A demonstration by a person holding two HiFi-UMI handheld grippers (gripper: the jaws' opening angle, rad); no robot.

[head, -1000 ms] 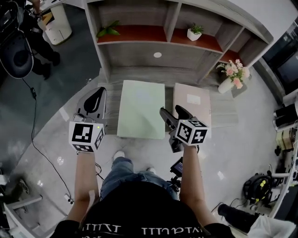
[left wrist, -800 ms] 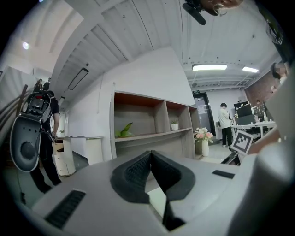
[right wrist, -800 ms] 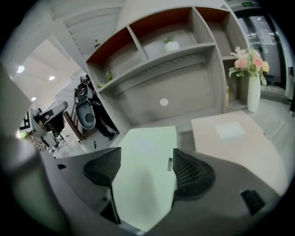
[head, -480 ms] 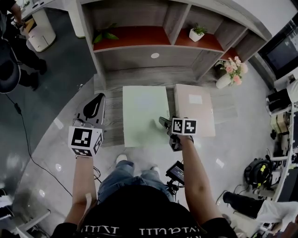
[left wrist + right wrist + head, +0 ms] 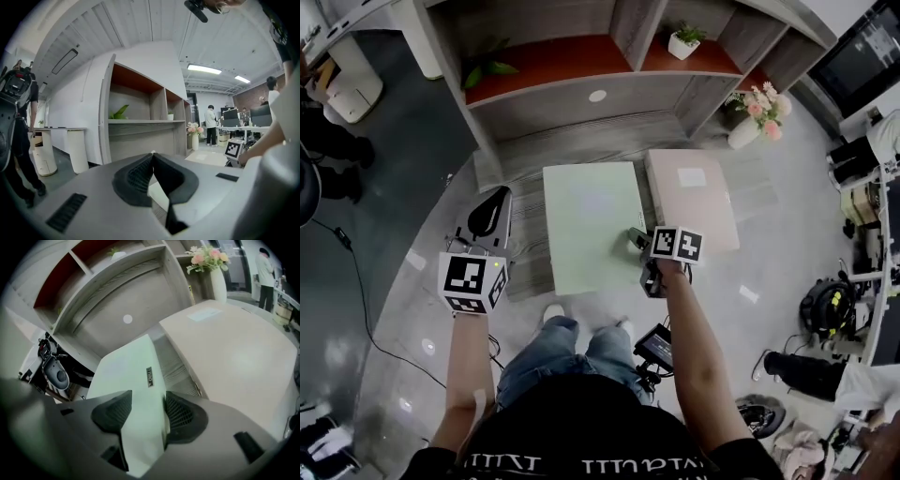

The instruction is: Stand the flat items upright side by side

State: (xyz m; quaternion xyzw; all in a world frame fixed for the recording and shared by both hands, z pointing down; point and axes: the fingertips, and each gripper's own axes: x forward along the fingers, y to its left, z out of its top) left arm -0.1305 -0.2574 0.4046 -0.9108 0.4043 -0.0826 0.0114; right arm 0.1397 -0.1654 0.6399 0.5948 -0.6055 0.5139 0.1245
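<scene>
Two flat items lie side by side on a low wooden platform (image 5: 523, 206): a pale green one (image 5: 586, 225) and a beige-pink one (image 5: 689, 206) to its right. My right gripper (image 5: 636, 240) points down at the green item's right edge (image 5: 126, 366). Its jaws have just been closing. The green item's edge fills the gap between the pads (image 5: 185, 416), and I see no firm press on it. The pink item (image 5: 234, 348) lies just right of that gripper (image 5: 149, 397). My left gripper (image 5: 495, 202) hovers left of the green item, jaws shut (image 5: 152, 157) and empty.
A grey shelf unit (image 5: 581, 103) with red-brown boards stands behind the platform, holding a small potted plant (image 5: 682, 42) and a leafy plant (image 5: 483, 70). A white vase of flowers (image 5: 750, 117) stands at the platform's far right. Bags and gear (image 5: 825, 305) lie on the floor to the right.
My right gripper has come down onto the green item's right edge and its jaws have narrowed. The left gripper has sunk a little beside the platform.
</scene>
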